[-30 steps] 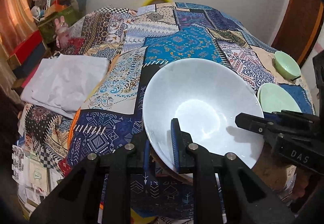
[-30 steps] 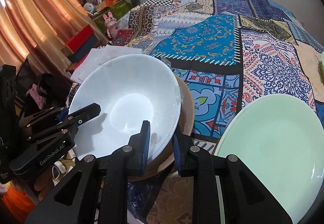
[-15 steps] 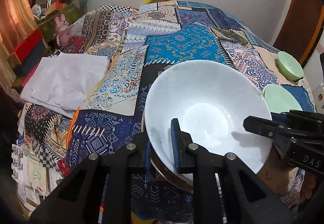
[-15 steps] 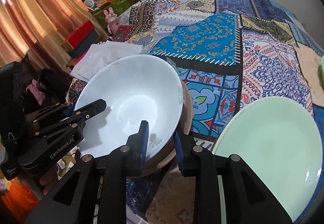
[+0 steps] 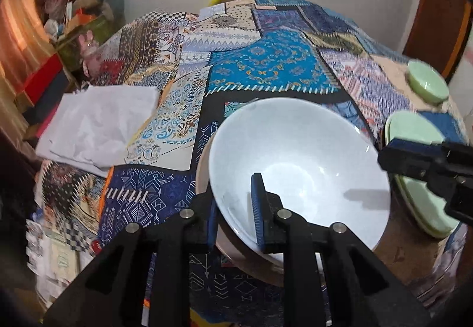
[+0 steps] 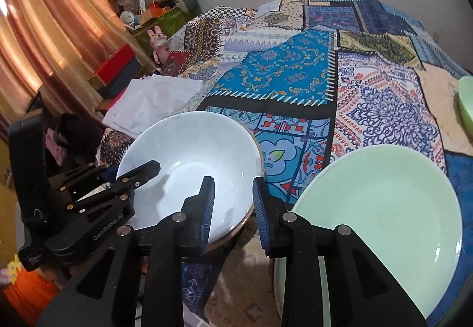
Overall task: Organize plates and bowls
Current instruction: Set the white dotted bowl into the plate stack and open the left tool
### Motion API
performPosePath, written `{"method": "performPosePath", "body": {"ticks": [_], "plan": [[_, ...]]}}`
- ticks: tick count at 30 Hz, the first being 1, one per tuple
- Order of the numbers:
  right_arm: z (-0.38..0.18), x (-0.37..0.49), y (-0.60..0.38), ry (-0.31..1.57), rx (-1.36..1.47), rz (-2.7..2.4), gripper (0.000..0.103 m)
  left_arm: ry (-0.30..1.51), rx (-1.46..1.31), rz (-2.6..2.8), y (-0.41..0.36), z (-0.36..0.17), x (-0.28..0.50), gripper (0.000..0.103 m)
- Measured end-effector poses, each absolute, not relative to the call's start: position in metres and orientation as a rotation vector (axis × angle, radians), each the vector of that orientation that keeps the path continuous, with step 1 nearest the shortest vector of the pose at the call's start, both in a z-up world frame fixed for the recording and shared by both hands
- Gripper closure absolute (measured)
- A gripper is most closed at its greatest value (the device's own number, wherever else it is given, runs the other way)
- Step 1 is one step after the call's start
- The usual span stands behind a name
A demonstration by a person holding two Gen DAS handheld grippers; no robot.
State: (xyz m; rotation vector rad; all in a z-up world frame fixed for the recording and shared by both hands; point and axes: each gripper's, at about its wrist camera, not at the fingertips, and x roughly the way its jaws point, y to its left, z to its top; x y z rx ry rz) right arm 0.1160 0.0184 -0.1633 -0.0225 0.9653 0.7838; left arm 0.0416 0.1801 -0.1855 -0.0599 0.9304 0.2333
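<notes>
A large white bowl (image 5: 298, 161) rests on a brown plate (image 5: 251, 262) near the front edge of the patchwork-covered table. My left gripper (image 5: 235, 208) straddles the bowl's near rim, one finger inside and one outside, shut on it. In the right wrist view the white bowl (image 6: 189, 161) sits left of centre. My right gripper (image 6: 232, 208) stands with its jaws apart around the bowl's right rim, not pressing it. A pale green plate (image 6: 381, 208) lies to the right.
A small green bowl (image 5: 427, 84) stands at the far right of the table. A folded white cloth (image 5: 97, 125) lies at the left. Boxes and toys (image 6: 153, 19) crowd the left wall by the curtain. The patchwork cloth (image 6: 283, 72) spans the middle.
My right gripper has opened and let go of the bowl's rim. The bowl and brown plate have settled lower onto the table. My left gripper keeps its hold.
</notes>
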Motion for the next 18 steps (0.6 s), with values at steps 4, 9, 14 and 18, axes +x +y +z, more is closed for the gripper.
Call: {"method": "performPosePath", "body": {"ticks": [4,9,14,18], "plan": [[-0.159,0.114,0.007,0.951,-0.020,0.784,0.078,0.958,-0.079,0.217,0.183,-0.181,0.042,0.082],[-0.152,0.117,-0.020,0.932,-0.008,0.753,0.075,0.995,-0.174,0.199,0.193,-0.173,0.042,0.081],[-0.143,0.121,-0.067,0.894,0.028,0.681,0.070,0.993,-0.129,0.169,0.182,-0.163,0.039,0.057],[-0.140,0.124,-0.105,0.878,0.090,0.626,0.067,1.026,-0.053,0.205,0.172,-0.167,0.046,0.055]]}}
